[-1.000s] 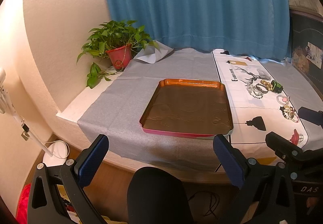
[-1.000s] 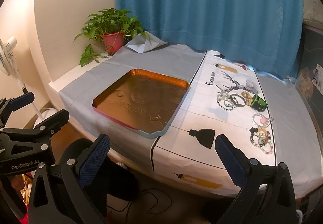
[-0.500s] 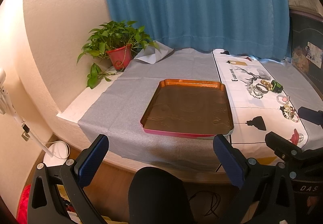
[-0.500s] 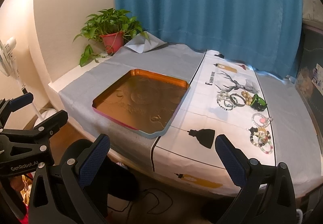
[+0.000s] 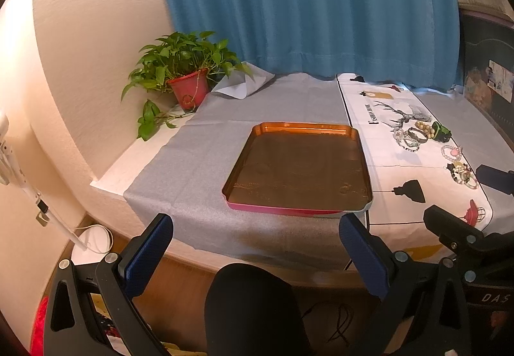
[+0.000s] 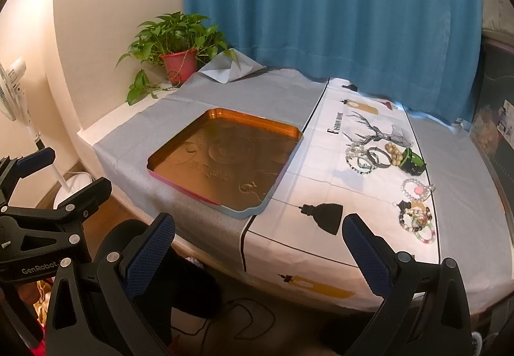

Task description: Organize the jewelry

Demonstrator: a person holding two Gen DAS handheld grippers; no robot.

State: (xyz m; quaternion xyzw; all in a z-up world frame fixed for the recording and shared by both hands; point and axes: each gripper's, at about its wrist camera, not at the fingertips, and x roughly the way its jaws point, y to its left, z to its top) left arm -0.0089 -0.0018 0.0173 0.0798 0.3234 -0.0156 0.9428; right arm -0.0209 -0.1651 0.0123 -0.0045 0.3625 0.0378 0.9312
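An empty orange tray lies on the grey cloth in the middle of the table. Several bead bracelets and a green bangle lie on the white printed cloth to its right. More bracelets lie nearer the front edge. My left gripper is open and empty, held off the table's front edge. My right gripper is open and empty, also short of the front edge.
A potted plant stands at the back left corner. A blue curtain hangs behind the table. A white fan stands left of the table. A black chair back sits below the left gripper.
Both views have shifted only very slightly. Both grippers stay open and empty, and nothing on the table has moved.
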